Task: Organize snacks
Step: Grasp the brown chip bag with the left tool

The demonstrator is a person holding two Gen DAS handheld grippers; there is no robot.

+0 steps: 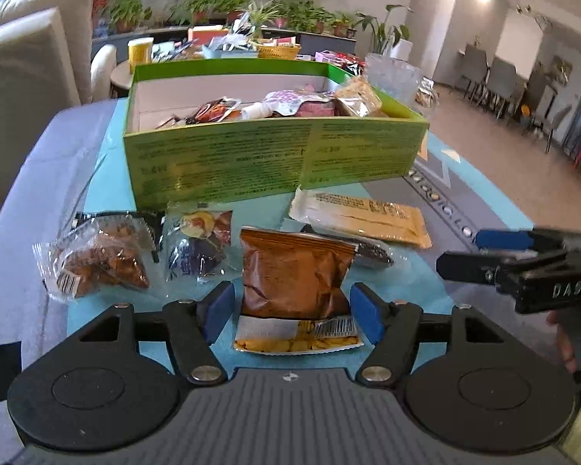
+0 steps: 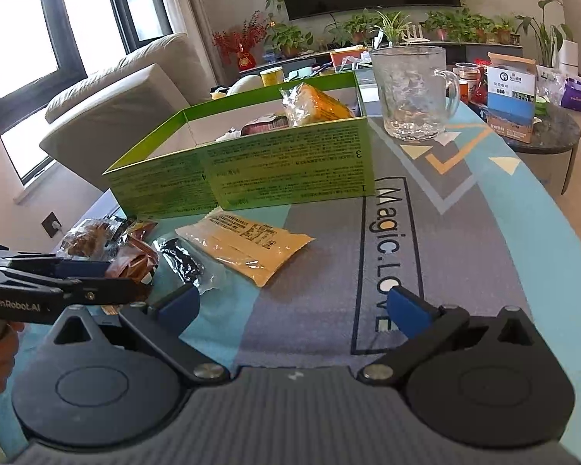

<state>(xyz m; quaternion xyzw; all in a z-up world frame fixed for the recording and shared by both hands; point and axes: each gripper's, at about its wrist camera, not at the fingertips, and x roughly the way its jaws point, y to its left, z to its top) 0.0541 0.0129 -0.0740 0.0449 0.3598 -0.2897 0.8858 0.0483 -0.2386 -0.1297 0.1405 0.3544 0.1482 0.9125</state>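
Blue pads of the left gripper [image 1: 292,312] stand on both sides of an orange-brown snack bag [image 1: 294,279], close to it but not pressing; the jaws are apart. The right gripper [image 2: 290,310] is also open, with only the printed table mat [image 2: 464,232] between its fingers. Left of the orange-brown bag lie a purple snack packet [image 1: 199,246] and a clear-wrapped pastry [image 1: 97,263]. Just beyond it, to the right, are a dark wrapped snack [image 1: 372,250] and a flat yellow packet [image 1: 362,215]. Farther behind stands the green box [image 1: 275,159] with several snacks inside. A glass mug [image 2: 412,93] stands beside the far corner of the box.
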